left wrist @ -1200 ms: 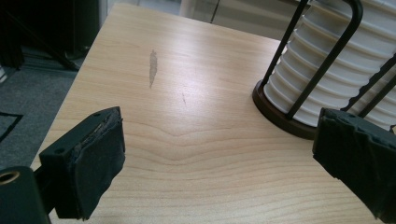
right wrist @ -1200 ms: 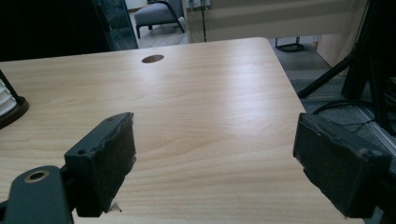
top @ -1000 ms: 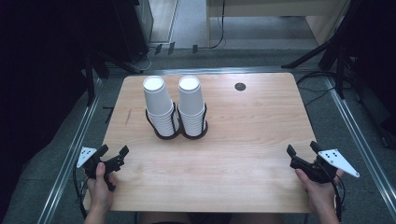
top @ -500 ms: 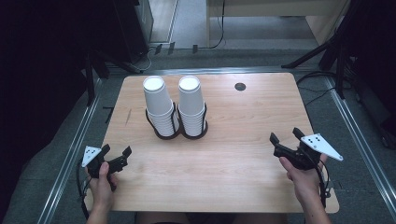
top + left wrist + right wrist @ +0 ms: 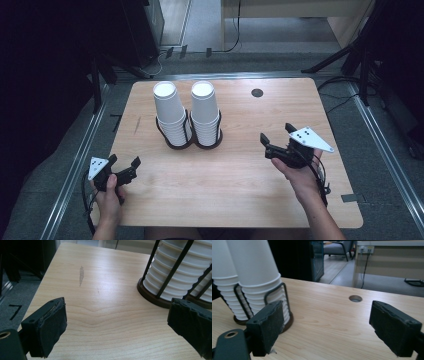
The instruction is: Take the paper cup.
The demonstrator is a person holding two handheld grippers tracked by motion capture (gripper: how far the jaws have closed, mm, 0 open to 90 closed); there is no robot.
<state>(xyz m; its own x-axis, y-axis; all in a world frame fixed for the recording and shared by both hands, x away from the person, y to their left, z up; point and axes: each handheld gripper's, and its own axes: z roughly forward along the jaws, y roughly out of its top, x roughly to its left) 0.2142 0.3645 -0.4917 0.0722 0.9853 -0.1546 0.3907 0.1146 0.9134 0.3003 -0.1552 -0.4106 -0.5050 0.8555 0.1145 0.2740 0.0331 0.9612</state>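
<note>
My right view shows a far desk; the high view shows my left claw [image 5: 123, 166] released, at the near left edge. A table hole [image 5: 257, 92] lies far right. My right claw [image 5: 276, 141] has just been opening, empty, with the cup stacks [image 5: 192, 115] left and farther, nothing between.

Two stacks of white paper cups [image 5: 186, 112] stand upside down in adjoining black wire holders [image 5: 189, 140], mid-table.
</note>
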